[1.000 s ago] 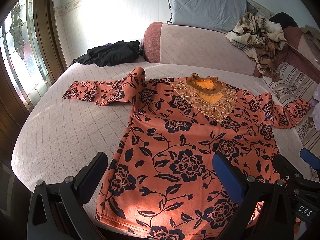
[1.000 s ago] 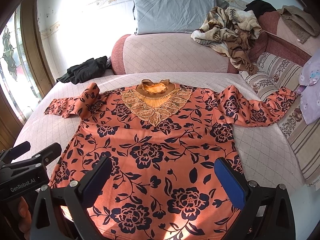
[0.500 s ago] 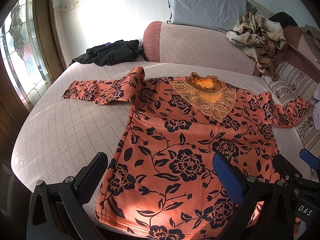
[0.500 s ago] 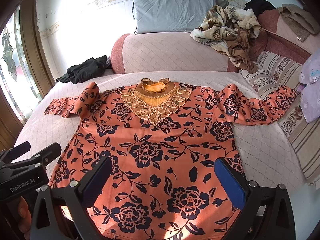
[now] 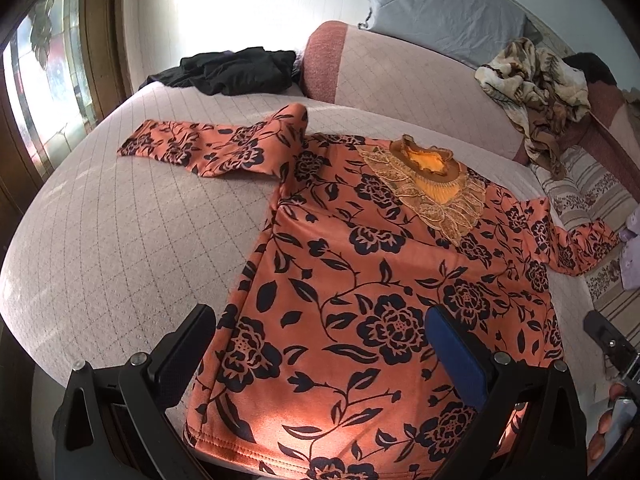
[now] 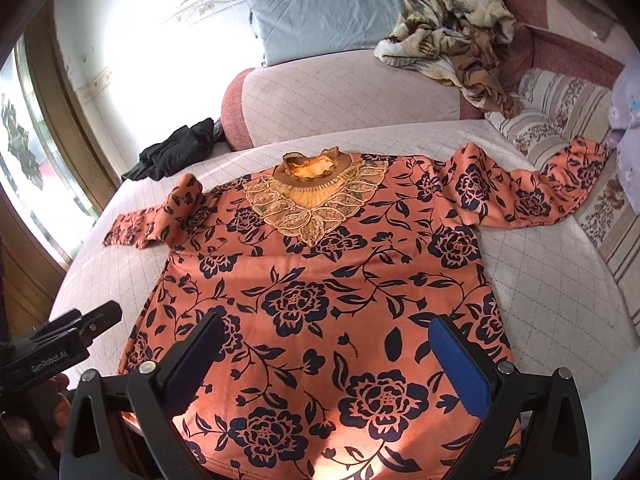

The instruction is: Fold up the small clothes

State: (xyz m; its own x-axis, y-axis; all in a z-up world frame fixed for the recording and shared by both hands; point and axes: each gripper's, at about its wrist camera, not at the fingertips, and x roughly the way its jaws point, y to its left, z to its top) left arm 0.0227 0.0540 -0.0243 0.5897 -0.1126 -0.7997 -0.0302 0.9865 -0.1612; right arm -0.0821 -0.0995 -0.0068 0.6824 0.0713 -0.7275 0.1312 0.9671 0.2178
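Ahead of both wide, empty jaws, the floral top (image 5: 384, 280) lies flat on the bed (image 5: 120, 240), unfolded; next likely needs a sleeve (image 6: 520, 196) or hem grasped.

The orange blouse (image 6: 320, 300) is soft, velvety cloth, matt, printed with dark flowers; its collar (image 6: 316, 196) is gold lace, slightly shiny. The bed cover (image 5: 120, 248) beneath is quilted pale pink fabric, dull and stitched in diamonds. The left gripper (image 5: 320, 360) and right gripper (image 6: 328, 360) are matt black plastic with small bright metal screws. The window frame (image 5: 104, 40) is varnished brown wood.
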